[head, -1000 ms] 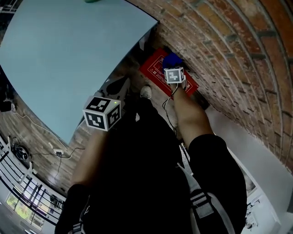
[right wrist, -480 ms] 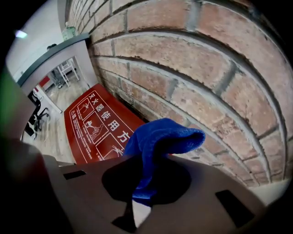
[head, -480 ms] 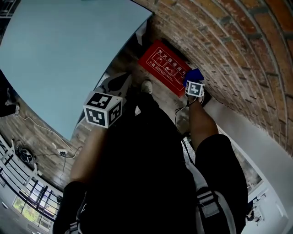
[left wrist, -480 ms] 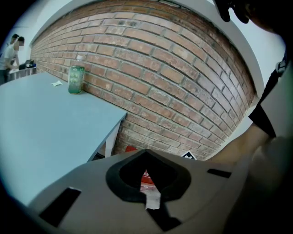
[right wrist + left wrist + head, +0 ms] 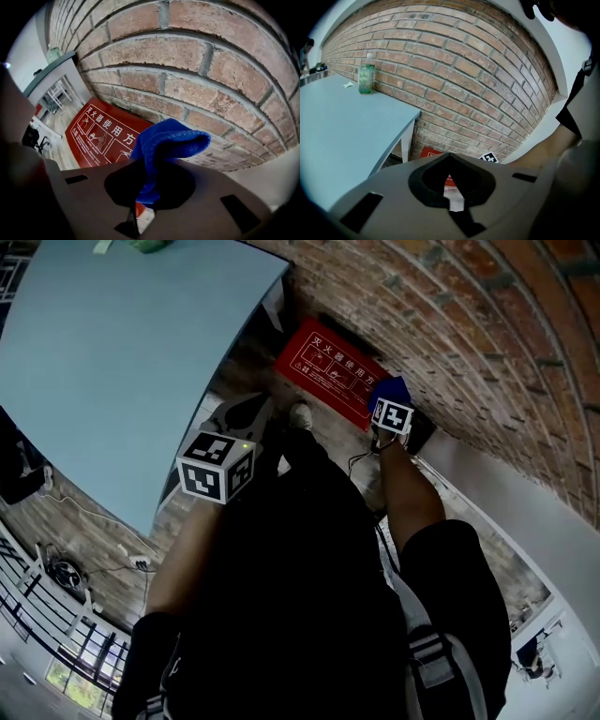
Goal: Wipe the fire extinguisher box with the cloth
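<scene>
The red fire extinguisher box (image 5: pixel 328 369) lies on the floor against the brick wall; white characters and pictures show on its lid (image 5: pixel 99 135). My right gripper (image 5: pixel 388 401) is at the box's right end, shut on a blue cloth (image 5: pixel 167 144) that bunches up out of the jaws towards the bricks. In the head view the cloth (image 5: pixel 394 388) shows just past the marker cube. My left gripper (image 5: pixel 238 420) hangs well left of the box, near the table edge, jaws together and holding nothing. From the left gripper view (image 5: pixel 451 197) a corner of the box (image 5: pixel 431 152) shows.
A pale blue table (image 5: pixel 122 362) stands left of the box, one white leg (image 5: pixel 407 143) close to it. A green bottle (image 5: pixel 366 74) stands on the table by the brick wall (image 5: pixel 469 324). A white shoe (image 5: pixel 300 414) is beside the box. A white wall panel (image 5: pixel 506 512) lies to the right.
My right gripper slid the blue cloth from the middle of the box's lid to its right end. The left gripper stayed about where it was.
</scene>
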Demonstrator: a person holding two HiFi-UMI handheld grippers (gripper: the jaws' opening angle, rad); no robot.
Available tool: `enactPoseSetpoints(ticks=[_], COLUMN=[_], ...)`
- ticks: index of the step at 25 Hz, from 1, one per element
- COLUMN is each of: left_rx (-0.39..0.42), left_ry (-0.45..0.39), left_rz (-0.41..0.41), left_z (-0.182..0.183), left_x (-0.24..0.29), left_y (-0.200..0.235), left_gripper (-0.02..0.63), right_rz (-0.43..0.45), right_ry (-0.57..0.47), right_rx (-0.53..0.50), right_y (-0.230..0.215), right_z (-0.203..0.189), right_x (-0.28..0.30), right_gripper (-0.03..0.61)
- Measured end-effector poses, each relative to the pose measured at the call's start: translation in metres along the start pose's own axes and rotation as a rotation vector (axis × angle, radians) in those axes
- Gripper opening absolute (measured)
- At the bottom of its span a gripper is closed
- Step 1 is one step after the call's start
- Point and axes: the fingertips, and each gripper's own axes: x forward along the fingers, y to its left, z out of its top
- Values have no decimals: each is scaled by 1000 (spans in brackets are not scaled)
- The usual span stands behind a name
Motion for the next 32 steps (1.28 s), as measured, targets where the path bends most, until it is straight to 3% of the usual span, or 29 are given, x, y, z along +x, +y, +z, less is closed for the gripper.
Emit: enactPoseSetpoints(ticks=[2,8,21,26,32], left_rx=[-7,-28,-157,-192,-174], left_ry=[0,3,33,33,29], left_rz=[6,41,161,188,171], left_z=[-1,-8,-53,-62,-54], left_x=[1,0,-26,-35,-32], left_y=[-1,3,32,41,38], left_gripper=[-3,-3,-3,-3,-3], right_rz=[7,110,340,356,406], right_ry=[4,-8,-158,-173,-124], right_rx=[7,-243,-518,-560,-607], right_y=[9,90,274,301,292], right_z=[1,26,115,118,90], right_x=[1,13,39,32,29], right_gripper=[43,43,43,43,43])
